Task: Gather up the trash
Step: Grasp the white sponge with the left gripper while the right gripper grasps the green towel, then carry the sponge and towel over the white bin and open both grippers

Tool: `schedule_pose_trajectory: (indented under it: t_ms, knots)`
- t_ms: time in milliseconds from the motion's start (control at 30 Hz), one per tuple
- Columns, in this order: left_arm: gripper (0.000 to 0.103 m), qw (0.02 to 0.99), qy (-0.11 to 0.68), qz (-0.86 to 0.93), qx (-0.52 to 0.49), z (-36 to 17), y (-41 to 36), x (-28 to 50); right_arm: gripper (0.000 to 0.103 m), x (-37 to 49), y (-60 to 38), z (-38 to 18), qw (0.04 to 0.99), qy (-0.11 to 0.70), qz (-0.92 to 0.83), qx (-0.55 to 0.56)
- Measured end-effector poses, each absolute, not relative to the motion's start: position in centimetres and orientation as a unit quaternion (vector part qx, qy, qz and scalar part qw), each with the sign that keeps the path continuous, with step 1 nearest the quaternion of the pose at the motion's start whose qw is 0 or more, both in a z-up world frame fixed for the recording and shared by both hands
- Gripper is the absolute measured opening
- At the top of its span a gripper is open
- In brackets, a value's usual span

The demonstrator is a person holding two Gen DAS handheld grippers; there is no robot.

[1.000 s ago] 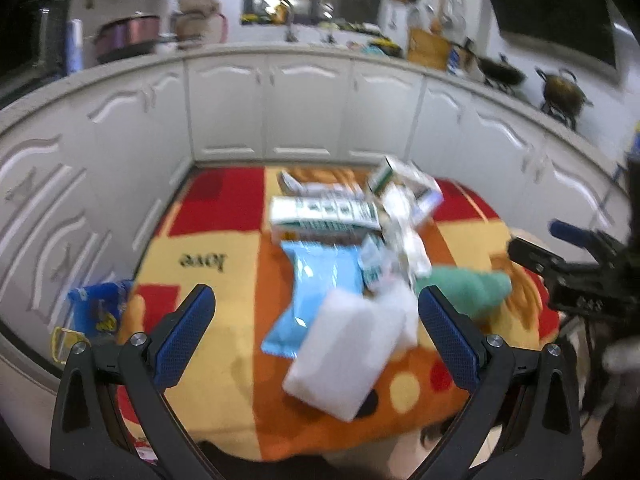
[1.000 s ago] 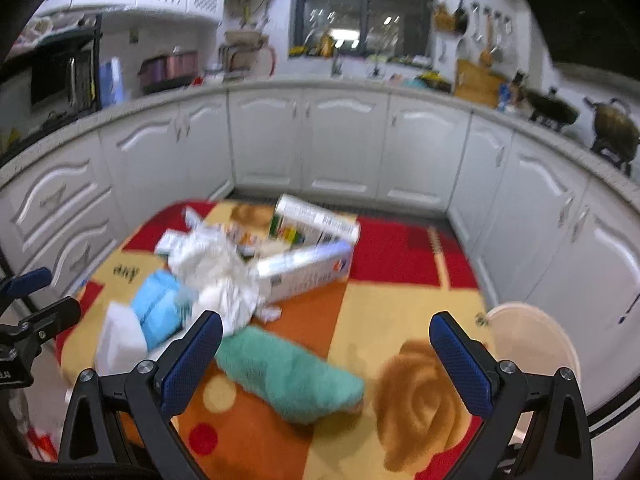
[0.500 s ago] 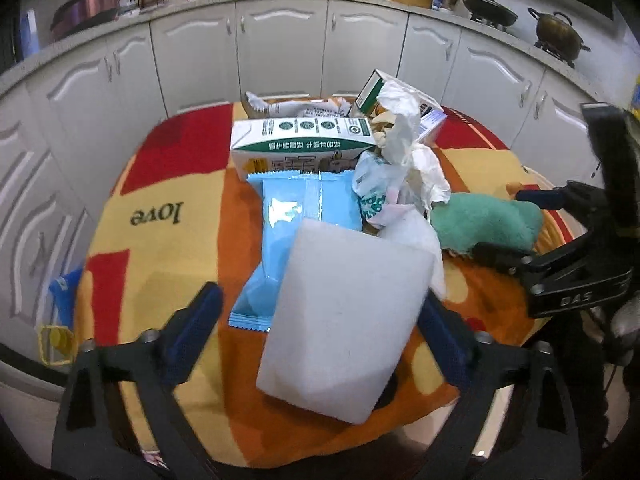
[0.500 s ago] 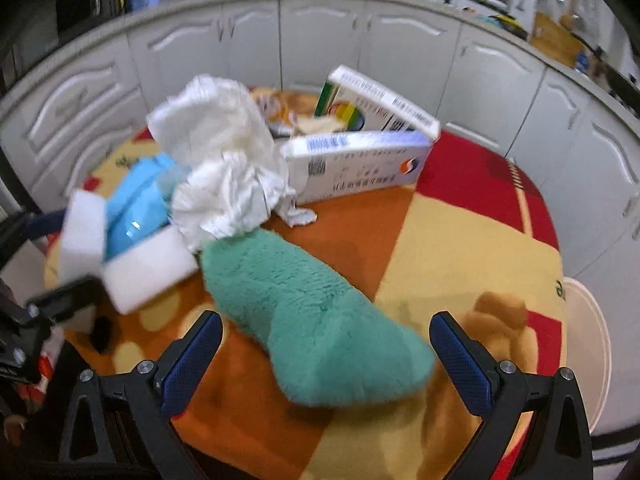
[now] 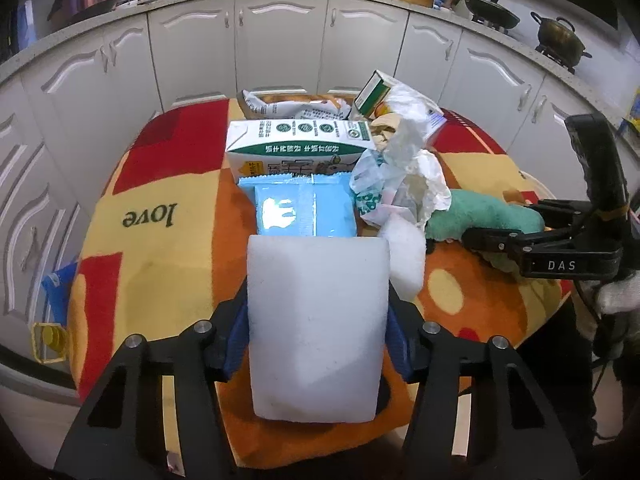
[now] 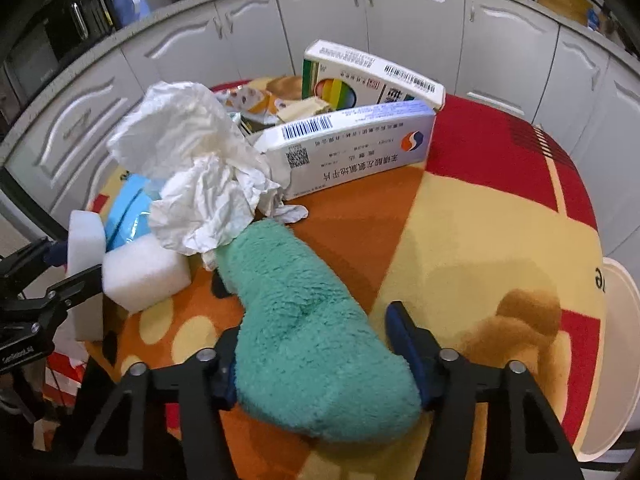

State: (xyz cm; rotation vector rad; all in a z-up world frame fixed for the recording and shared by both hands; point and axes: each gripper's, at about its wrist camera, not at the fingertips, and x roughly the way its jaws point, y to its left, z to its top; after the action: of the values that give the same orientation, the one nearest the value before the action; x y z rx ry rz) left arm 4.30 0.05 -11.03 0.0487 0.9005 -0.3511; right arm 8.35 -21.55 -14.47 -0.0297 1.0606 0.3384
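Note:
On the round table's patterned cloth (image 6: pixel 480 240) lies a heap of trash. My left gripper (image 5: pixel 318 312) is closing on a white foam block (image 5: pixel 316 352) at the near edge, its pads against both sides. My right gripper (image 6: pixel 312 328) is closing on a fuzzy green cloth (image 6: pixel 304 320), which fills the gap between the pads. Behind these lie a second foam block (image 6: pixel 146 276), a blue packet (image 5: pixel 304 208), crumpled white tissue (image 6: pixel 200 184), a green-and-white carton (image 5: pixel 296 148) and two medicine boxes (image 6: pixel 352 148).
White kitchen cabinets (image 5: pixel 280 40) curve around the far side of the table. A round white seat or lid (image 6: pixel 616 360) stands low at the right edge. A blue bag (image 5: pixel 60 292) lies on the floor at the left.
Both grippers came down to the table's near edge and narrowed from wide open: the left around the foam block, the right around the green cloth.

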Motion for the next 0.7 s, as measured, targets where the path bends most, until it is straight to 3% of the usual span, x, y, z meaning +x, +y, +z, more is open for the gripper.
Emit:
schedule_pose_trajectory:
  t_ms: [367,700]
  knots:
    - [0.055,0.892,0.400,-0.210,0.009,-6.2,-1.3,3.7,0.055,5.3,-25.8,-11.2,0.880,0.454,0.135,0.041]
    - [0.055,0.866,0.407,-0.289,0.028,-5.1,-11.2,5.1,0.055,3.7,-33.1,-9.8,0.896,0.436,0.056,0.066]
